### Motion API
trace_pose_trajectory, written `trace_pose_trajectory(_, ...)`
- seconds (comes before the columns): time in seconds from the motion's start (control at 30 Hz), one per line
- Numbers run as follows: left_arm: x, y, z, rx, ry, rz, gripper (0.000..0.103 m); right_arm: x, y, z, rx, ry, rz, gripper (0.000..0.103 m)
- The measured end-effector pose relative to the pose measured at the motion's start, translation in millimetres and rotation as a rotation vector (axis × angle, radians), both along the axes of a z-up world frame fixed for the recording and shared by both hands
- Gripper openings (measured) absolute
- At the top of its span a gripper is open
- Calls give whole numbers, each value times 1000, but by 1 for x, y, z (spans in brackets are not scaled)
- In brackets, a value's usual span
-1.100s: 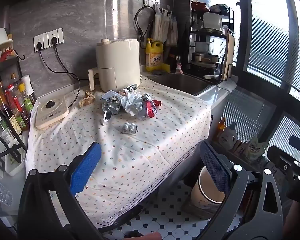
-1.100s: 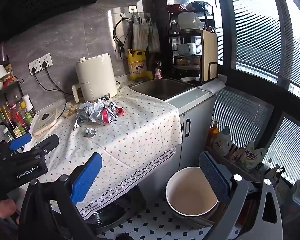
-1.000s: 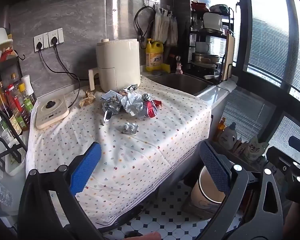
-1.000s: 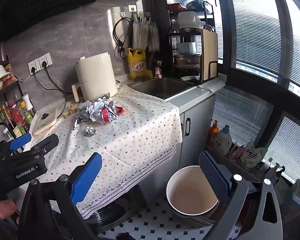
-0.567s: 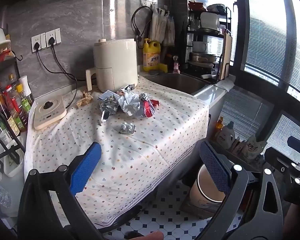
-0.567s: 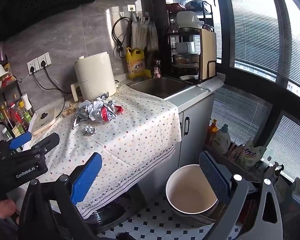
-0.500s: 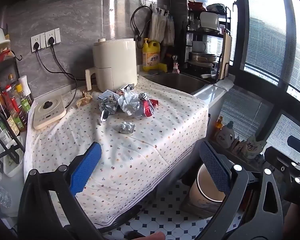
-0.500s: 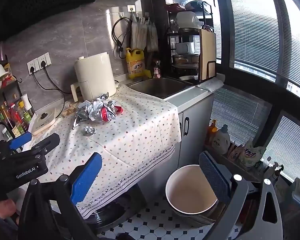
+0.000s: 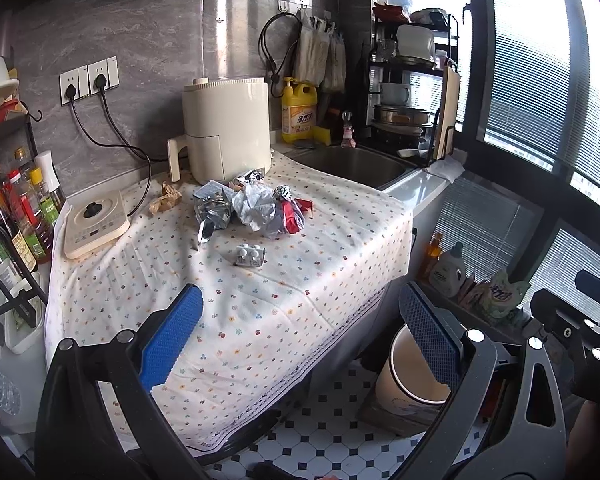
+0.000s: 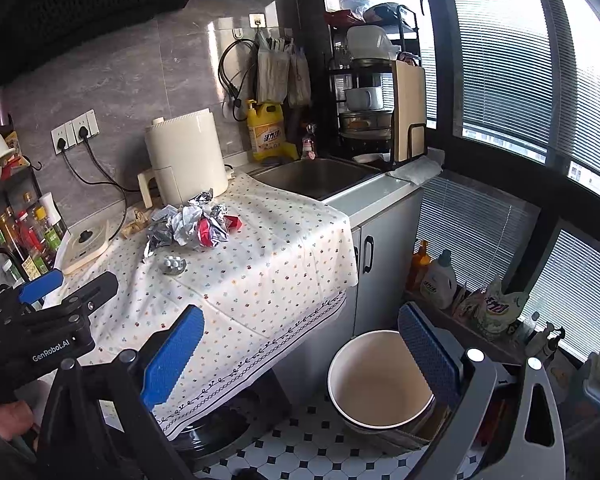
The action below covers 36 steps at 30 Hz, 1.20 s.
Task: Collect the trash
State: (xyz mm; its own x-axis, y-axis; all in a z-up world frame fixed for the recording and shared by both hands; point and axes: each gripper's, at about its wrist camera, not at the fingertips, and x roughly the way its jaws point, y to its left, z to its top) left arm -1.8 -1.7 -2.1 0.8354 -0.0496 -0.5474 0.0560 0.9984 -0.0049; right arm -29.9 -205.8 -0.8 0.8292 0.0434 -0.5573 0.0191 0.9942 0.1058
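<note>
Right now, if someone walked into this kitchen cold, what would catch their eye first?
Probably the heap of crumpled foil and red wrappers in the middle of the dotted tablecloth, just in front of the cream air fryer, with a small blister pack lying apart nearer the edge. Next, the round empty bin on the checkered floor below the counter, with both open grippers, left and right, hovering in the foreground.

Home kitchen: steel sink [image 9: 352, 164], dish rack [image 9: 412, 92], air fryer [image 9: 226, 136], oil bottles [image 9: 16, 208], range hood [image 10: 80, 4].

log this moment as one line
phase: approach | left gripper: open, empty | right gripper: open, empty | foil wrappers: on counter | bin: floor
</note>
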Motion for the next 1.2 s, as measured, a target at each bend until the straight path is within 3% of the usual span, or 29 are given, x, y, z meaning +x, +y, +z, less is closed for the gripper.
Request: trace_pose_trajectory(1.2,-7,9,13,-24,-45,26,98,8,5,14,-6,-34,30,95)
